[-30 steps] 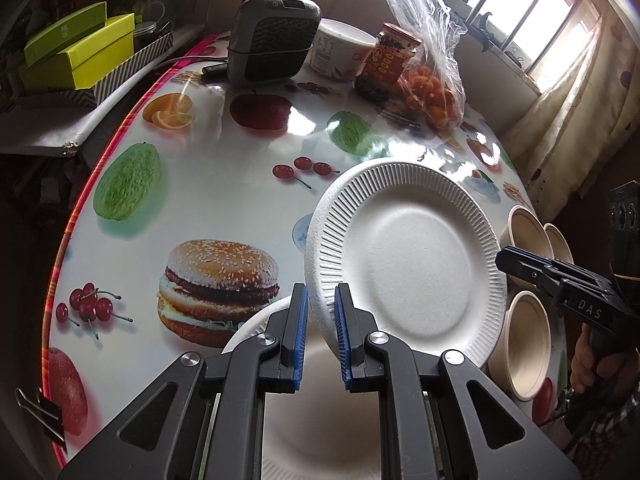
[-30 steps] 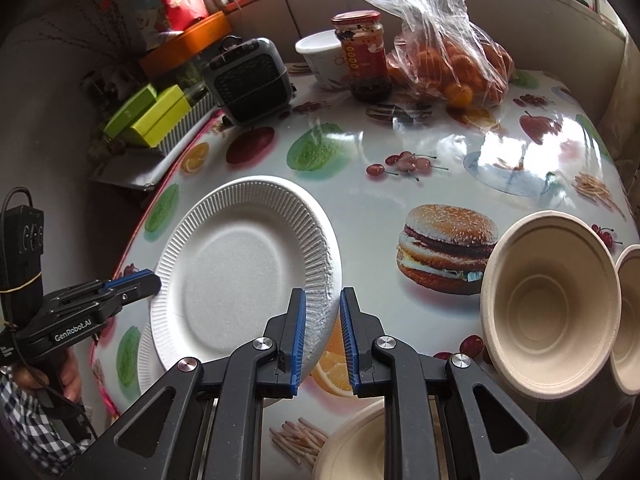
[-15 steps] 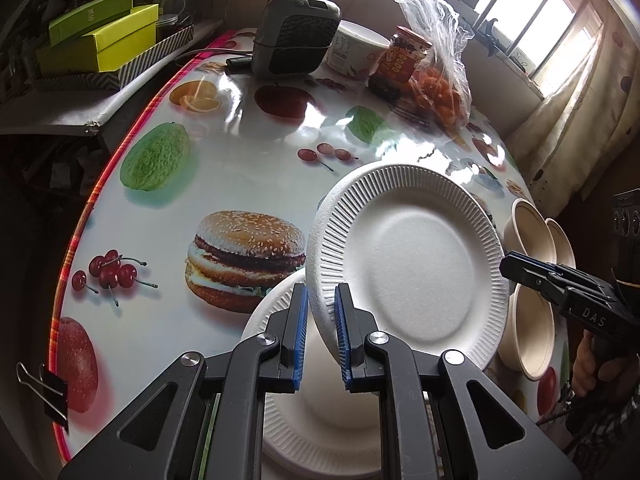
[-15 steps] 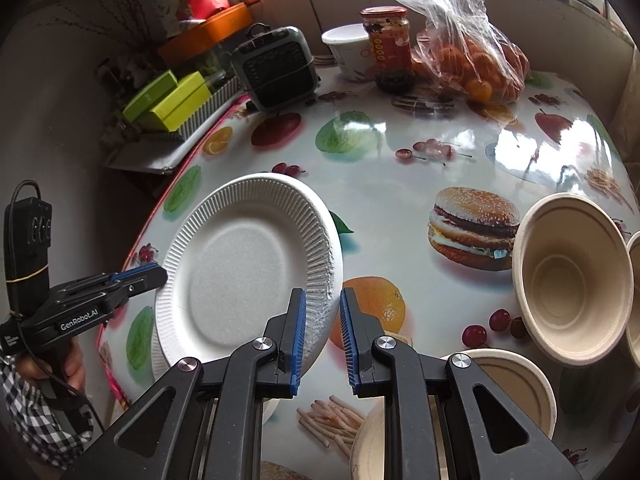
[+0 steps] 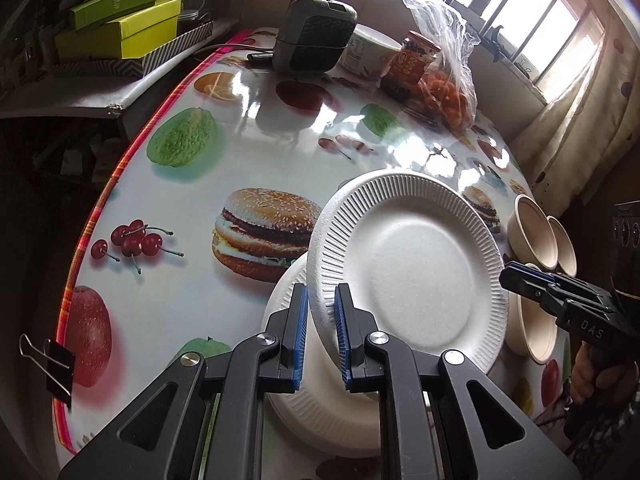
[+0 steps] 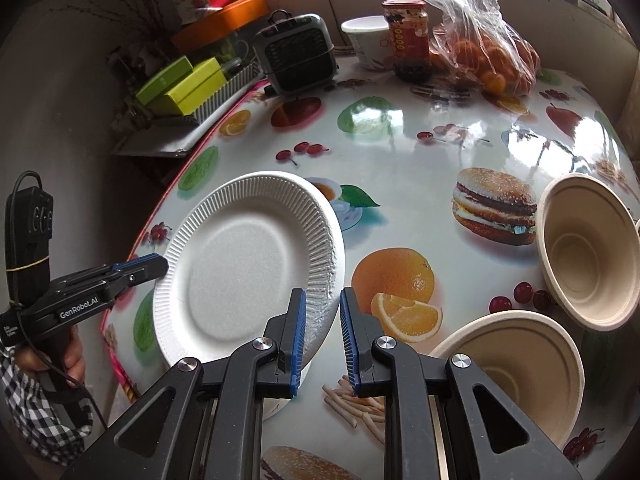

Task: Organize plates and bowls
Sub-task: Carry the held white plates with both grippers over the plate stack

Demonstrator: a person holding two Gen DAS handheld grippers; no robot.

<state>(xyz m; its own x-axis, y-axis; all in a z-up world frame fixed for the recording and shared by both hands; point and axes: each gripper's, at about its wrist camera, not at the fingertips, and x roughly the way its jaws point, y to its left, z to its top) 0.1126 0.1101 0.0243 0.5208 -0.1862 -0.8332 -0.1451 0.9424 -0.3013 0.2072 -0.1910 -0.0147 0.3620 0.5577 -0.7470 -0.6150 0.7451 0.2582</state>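
Note:
A white paper plate (image 5: 416,276) is held tilted above another white plate (image 5: 320,400) that lies on the table near its front edge. My left gripper (image 5: 321,332) is shut on the held plate's rim. In the right wrist view the held plate (image 6: 244,268) sits left of my right gripper (image 6: 322,336), whose jaws stand slightly apart with the plate's edge just beside the left pad. The right gripper also shows at the plate's far rim in the left wrist view (image 5: 516,276). Three beige bowls (image 6: 588,252) (image 6: 516,364) (image 5: 556,240) stand to the right.
The round table (image 6: 400,152) has a glossy fruit-and-burger print cloth. At the back stand a grey heater (image 5: 312,36), a white cup (image 5: 368,54), a red-lidded jar (image 5: 412,64) and a bag of oranges (image 5: 448,80). Green boxes (image 5: 120,28) sit on a side shelf.
Both grippers have drawn the held plate back toward the table's near edge, over the lying plate. The right gripper's jaws have parted and let the rim go.

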